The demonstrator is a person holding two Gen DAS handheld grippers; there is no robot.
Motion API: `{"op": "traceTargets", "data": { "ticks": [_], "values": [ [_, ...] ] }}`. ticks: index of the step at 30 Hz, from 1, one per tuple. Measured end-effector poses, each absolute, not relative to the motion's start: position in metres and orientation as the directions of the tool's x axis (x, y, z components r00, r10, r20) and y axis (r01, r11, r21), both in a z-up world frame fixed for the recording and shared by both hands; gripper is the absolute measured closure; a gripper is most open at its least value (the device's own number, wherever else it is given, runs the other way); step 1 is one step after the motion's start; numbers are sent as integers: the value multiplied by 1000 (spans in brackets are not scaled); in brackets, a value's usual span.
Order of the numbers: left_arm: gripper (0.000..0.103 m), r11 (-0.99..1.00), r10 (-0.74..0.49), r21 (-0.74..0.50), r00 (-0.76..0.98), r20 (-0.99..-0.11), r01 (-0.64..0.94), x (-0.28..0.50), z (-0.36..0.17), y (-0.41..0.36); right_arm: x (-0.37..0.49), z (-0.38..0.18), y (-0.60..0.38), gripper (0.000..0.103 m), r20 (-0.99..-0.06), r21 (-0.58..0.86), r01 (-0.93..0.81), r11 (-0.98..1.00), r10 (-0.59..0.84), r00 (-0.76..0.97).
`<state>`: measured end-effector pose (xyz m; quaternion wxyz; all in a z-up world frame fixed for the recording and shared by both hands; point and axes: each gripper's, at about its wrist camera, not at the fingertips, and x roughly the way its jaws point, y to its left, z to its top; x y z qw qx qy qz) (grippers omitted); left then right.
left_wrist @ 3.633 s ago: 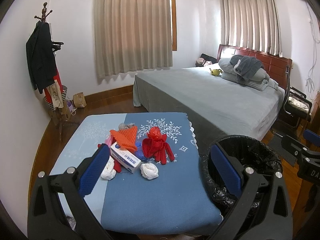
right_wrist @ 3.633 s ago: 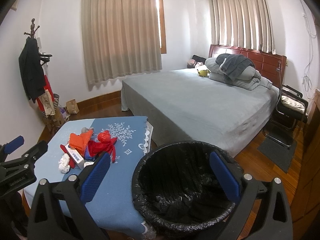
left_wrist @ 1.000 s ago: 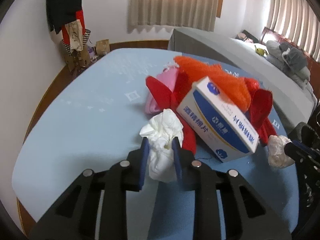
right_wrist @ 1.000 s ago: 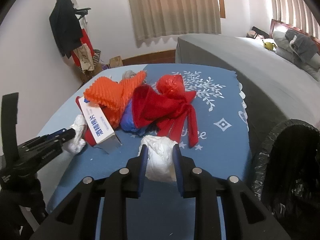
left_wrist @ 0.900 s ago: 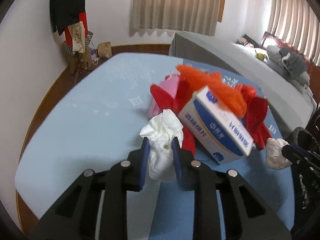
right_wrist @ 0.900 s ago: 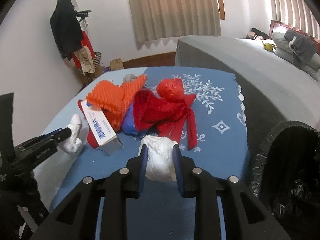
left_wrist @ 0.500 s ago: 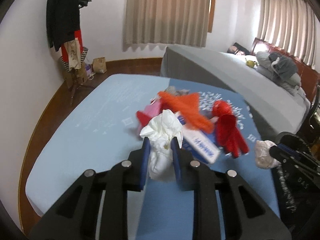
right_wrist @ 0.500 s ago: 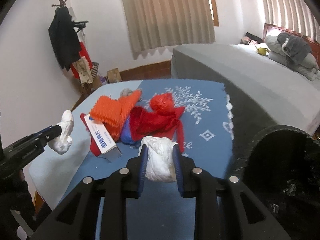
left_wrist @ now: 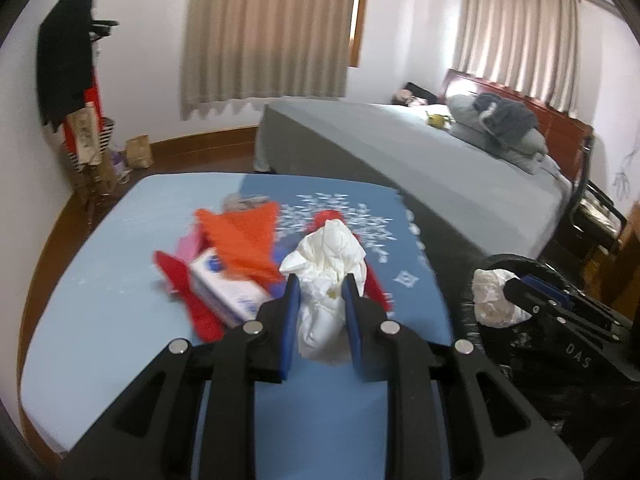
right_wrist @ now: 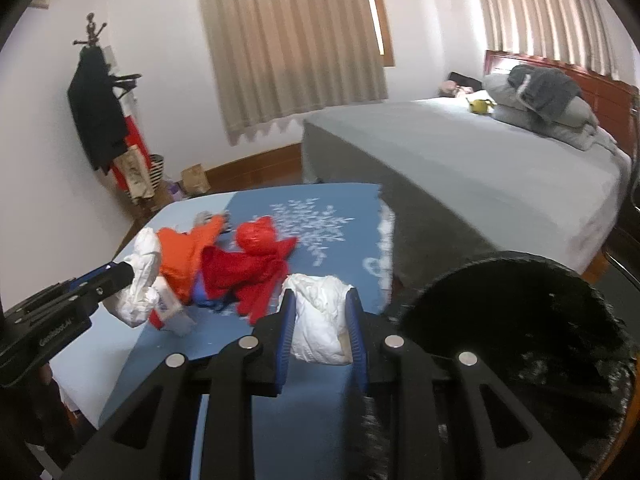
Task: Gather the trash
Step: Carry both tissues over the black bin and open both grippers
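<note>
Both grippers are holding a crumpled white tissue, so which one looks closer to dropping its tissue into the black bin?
Probably the right gripper. Its tissue wad sits right beside the rim of the bin. The left gripper holds its tissue above the table, farther from the bin.

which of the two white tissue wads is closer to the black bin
The wad in the right gripper: that tissue wad is beside the bin; the left gripper's wad is farther.

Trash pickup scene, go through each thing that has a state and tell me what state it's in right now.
Left gripper: shut on a tissue wad, lifted off the table.
Right gripper: shut on another tissue wad, lifted.
Trash bin: open, black liner in place.
Box: lying on the table, partly under orange netting.
Curtains: drawn.
</note>
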<state>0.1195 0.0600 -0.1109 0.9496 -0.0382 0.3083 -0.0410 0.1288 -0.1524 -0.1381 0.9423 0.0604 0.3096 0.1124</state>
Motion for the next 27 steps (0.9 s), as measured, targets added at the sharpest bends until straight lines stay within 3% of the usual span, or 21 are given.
{"op": "traceTargets", "data": {
  "ticks": [27],
  "values": [
    [81, 893, -427, -175, 659, -619, 414, 140, -148, -109, 86, -153, -312, 77, -606, 154, 198, 968, -65, 792]
  ]
}}
